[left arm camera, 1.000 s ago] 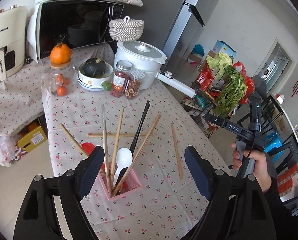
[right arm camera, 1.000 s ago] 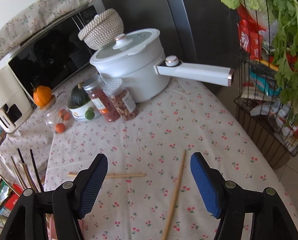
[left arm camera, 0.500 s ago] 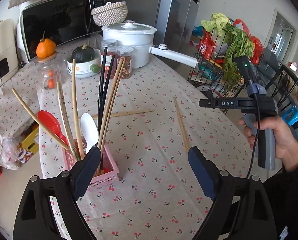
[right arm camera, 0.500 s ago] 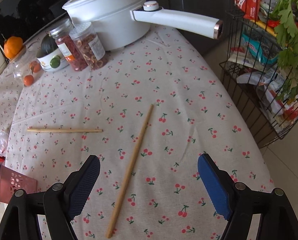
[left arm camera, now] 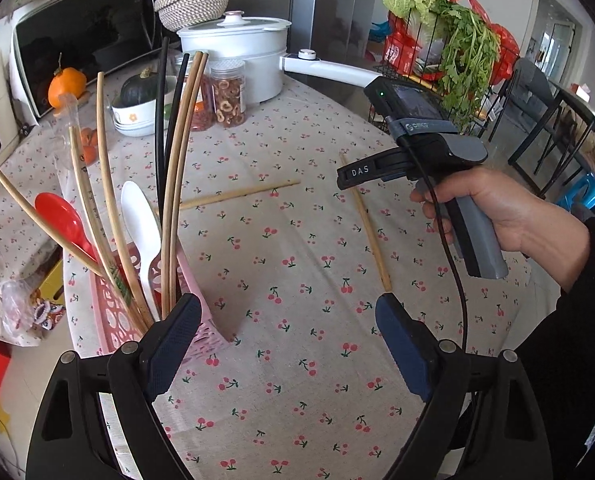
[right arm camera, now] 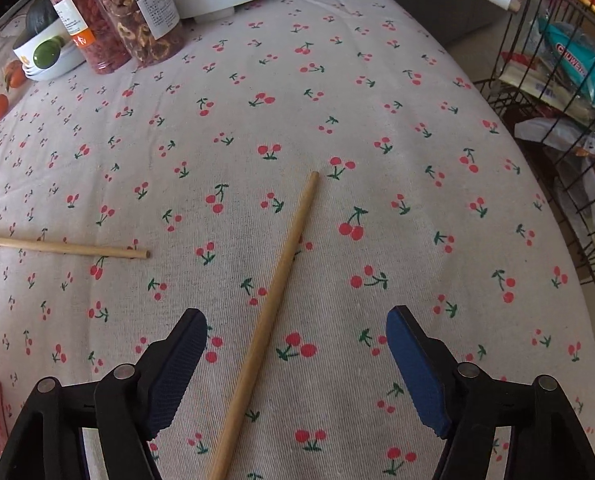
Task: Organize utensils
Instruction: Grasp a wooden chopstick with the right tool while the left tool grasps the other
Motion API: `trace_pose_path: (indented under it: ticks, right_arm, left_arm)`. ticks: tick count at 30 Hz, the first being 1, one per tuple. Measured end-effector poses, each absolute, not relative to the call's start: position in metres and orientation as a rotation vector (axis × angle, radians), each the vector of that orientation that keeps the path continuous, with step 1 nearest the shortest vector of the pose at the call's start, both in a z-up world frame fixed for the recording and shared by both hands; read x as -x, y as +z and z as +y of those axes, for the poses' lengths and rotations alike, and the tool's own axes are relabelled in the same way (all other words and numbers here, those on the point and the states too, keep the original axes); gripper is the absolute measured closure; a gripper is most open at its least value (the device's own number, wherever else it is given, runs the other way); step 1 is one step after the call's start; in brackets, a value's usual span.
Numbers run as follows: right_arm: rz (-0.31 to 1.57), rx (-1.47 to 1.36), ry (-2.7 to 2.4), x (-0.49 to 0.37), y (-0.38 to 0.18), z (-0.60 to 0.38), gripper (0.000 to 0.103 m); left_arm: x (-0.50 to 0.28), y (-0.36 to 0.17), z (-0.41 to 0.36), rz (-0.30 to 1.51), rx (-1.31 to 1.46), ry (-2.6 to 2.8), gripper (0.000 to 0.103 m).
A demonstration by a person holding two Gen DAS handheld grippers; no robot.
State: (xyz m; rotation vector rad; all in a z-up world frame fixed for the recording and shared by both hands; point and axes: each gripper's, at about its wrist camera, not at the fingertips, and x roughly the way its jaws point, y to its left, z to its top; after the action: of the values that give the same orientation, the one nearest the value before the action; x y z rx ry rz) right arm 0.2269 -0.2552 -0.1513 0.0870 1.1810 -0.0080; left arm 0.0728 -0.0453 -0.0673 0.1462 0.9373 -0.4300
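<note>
A pink utensil holder (left arm camera: 113, 320) stands on the cherry tablecloth at my left, holding several wooden and black chopsticks, a white spoon (left arm camera: 141, 216) and a red spoon (left arm camera: 63, 216). Two wooden chopsticks lie loose on the cloth: one (left arm camera: 237, 194) (right arm camera: 63, 247) crosswise, one (left arm camera: 365, 220) (right arm camera: 275, 292) lengthwise. My left gripper (left arm camera: 285, 332) is open and empty, its left finger beside the holder. My right gripper (right arm camera: 295, 354) is open, low over the lengthwise chopstick, which runs between its fingers. The right gripper's body (left arm camera: 429, 152) shows in the left wrist view.
At the back stand a white pot (left arm camera: 237, 60) with a long handle, two jars (right arm camera: 137, 12), a bowl with a squash (left arm camera: 137, 96), an orange (left arm camera: 66, 87) and a microwave (left arm camera: 85, 44). A wire basket of vegetables and packets (right arm camera: 569, 92) stands off the table's right edge.
My right gripper has dropped closer to the lengthwise chopstick, now between its fingers. My left gripper has come lower, nearer the holder.
</note>
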Motion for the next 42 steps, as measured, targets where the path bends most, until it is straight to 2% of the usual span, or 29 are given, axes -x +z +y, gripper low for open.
trace_pose_path:
  ticks: [4,6,7,10,17,21,28,33,35,38,42]
  right_arm:
    - [1.18,-0.021,-0.046,-0.233,-0.157,-0.249,0.05]
    - [1.185,-0.042,-0.061,-0.232,-0.157,-0.251,0.067]
    - [1.193,-0.061,-0.065,-0.231,-0.157,-0.252,0.085]
    - [1.212,-0.096,-0.044,-0.228,-0.156,-0.259,0.097]
    - [1.222,-0.208,0.002,-0.211,-0.148,-0.284,0.097]
    - [1.18,-0.244,0.018,-0.197,-0.131,-0.301,0.097]
    - [1.134,-0.355,0.031,-0.184,-0.112,-0.339,0.097]
    - [1.1,-0.409,0.051,-0.184,-0.101,-0.354,0.097]
    - [1.095,-0.439,0.06,-0.186,-0.1,-0.358,0.097]
    - [1.095,-0.455,0.076,-0.188,-0.1,-0.359,0.097]
    - [1.093,-0.46,0.101,-0.189,-0.099,-0.357,0.097]
  left_arm:
    - [-0.069,-0.069,-0.05,0.933,-0.179,-0.433,0.013]
    - [-0.067,-0.069,-0.052,0.93,-0.204,-0.427,0.013]
    - [-0.065,-0.068,-0.053,0.919,-0.219,-0.418,0.013]
    - [-0.054,-0.061,-0.06,0.874,-0.276,-0.407,0.013]
    - [-0.059,-0.064,-0.095,0.914,-0.286,-0.351,0.013]
    - [-0.08,-0.079,-0.123,0.973,-0.181,-0.295,0.015]
    - [-0.161,-0.11,-0.155,1.097,0.06,-0.16,0.033]
    - [-0.217,-0.123,-0.147,1.088,0.207,0.013,0.036]
    - [-0.236,-0.132,-0.141,1.097,0.277,0.074,0.044]
    - [-0.259,-0.144,-0.139,1.097,0.321,0.154,0.052]
    - [-0.28,-0.158,-0.141,1.097,0.302,0.25,0.053]
